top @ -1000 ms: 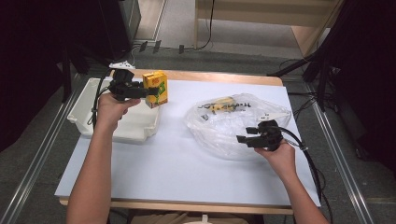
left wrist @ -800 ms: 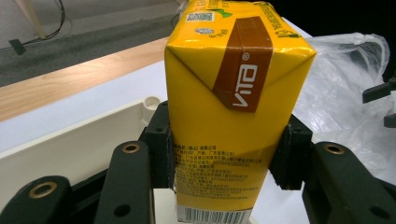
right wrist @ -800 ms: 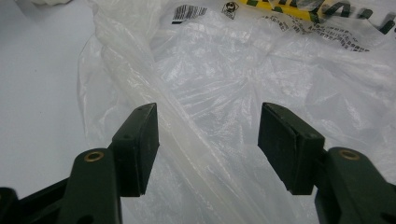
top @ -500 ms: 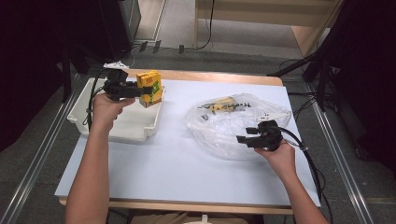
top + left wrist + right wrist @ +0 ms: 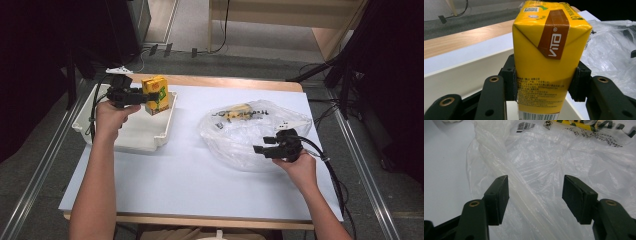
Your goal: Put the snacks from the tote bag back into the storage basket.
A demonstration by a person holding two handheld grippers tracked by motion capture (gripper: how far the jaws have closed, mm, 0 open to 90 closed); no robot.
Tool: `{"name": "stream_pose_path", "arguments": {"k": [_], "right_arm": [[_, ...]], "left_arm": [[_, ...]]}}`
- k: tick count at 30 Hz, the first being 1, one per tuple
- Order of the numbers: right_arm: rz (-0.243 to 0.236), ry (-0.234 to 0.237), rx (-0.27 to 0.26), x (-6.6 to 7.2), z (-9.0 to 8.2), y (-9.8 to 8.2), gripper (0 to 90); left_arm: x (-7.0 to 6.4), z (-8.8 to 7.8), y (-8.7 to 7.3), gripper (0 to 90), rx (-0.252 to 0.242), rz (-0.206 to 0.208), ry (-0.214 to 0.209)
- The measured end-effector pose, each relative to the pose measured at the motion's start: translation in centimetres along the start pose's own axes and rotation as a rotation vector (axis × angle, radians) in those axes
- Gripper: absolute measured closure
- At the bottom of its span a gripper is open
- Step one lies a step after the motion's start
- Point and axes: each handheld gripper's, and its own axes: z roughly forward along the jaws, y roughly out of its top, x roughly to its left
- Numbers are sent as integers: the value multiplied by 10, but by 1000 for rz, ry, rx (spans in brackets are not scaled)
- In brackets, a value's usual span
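While the right tongs stood apart, empty, at the near edge of the bag, the left tongs were clamped on the carton over the far corner of the tray. Setting it down remained, I judged; another pack lay in the bag.

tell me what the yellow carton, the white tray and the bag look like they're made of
Yellow carton: looks like coated paperboard, smooth with a slight sheen, folded glued corner flaps and printed text.
White tray: probably moulded plastic, matte, with rounded walls and a rolled rim.
Bag: thin clear plastic film, glossy and crinkled, with the table showing through it.
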Motion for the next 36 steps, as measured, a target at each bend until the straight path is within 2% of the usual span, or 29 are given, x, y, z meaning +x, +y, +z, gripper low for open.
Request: {"name": "stream_pose_path", "arguments": {"k": [16, 19, 27, 36], "right_arm": [[-2, 1, -3, 1, 0, 0, 394], [-4, -1, -1, 1, 0, 0, 394], [-10, -4, 10, 2, 0, -1, 394], [-14, -3, 6, 4, -2, -3, 394]], "left_arm": [[13, 9, -13, 525, 8, -33, 11], [14, 12, -14, 525, 18, -28, 17], [18, 15, -16, 525, 8, -40, 10], [24, 25, -20, 525, 11, -50, 24]]}}
